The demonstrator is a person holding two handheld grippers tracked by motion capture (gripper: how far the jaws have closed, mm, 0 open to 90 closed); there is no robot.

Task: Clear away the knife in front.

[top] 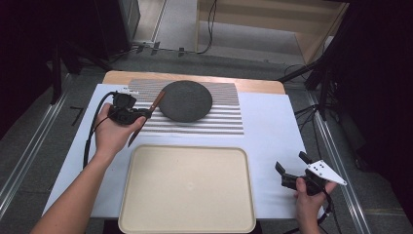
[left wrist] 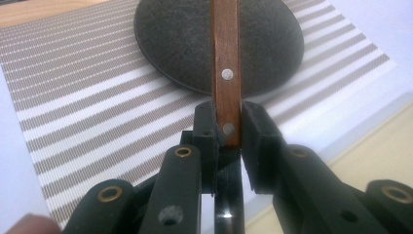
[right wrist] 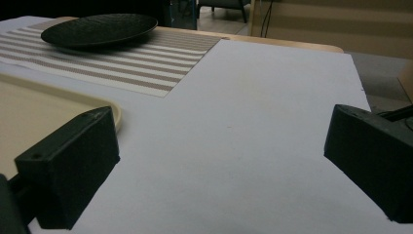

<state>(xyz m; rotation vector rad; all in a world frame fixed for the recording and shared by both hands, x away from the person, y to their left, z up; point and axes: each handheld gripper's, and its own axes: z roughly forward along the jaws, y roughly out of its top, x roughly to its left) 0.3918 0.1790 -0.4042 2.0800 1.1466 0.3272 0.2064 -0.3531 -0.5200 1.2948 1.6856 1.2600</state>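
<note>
The wooden-handled knife [left wrist: 227,73], likely light, stiff and best held by its riveted handle, is hanging clamped in the left gripper [top: 144,113] over the striped mat [top: 224,117], while the right gripper [top: 292,168] is idling with jaws apart.

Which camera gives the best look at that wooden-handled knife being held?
The left gripper view: the knife's wooden handle and its rivets sit close up between the left gripper's fingers. The high view shows the whole knife small, beside the dark plate.
</note>
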